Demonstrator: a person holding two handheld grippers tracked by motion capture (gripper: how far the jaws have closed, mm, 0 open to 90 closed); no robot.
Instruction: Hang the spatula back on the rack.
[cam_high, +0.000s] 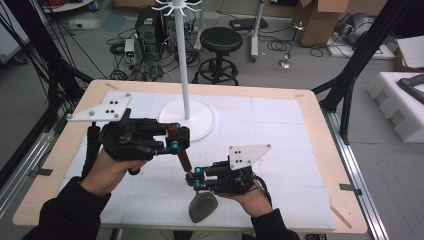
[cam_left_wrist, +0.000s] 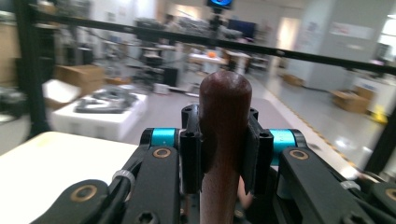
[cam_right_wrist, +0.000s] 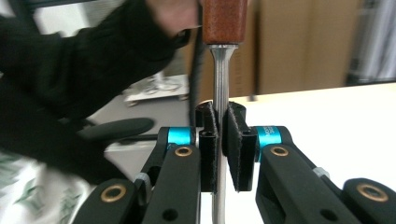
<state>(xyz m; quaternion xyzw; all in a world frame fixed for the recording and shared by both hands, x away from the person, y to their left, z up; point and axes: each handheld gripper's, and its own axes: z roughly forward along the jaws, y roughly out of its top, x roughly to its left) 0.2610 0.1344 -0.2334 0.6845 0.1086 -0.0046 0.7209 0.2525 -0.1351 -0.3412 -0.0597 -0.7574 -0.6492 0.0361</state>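
Observation:
A utensil with a brown wooden handle (cam_high: 184, 157), a thin metal shaft (cam_right_wrist: 220, 79) and a dark grey head (cam_high: 202, 207) hangs tilted over the white mat, head lowest near the table's front edge. My left gripper (cam_high: 176, 139) is shut on the upper part of the handle (cam_left_wrist: 224, 121), with its pads lying against both sides. Just below it, my right gripper (cam_high: 192, 177) is shut on the metal shaft, which its pads (cam_right_wrist: 209, 140) pinch close under the handle's end (cam_right_wrist: 224, 21). Both hands come in from the bottom, in dark sleeves.
A white stand with a round base (cam_high: 202, 127) and a tall pole (cam_high: 182, 60) stands at the back middle of the wooden table (cam_high: 320, 150), close behind the left gripper. A black stool (cam_high: 220, 42) and cables are on the floor beyond.

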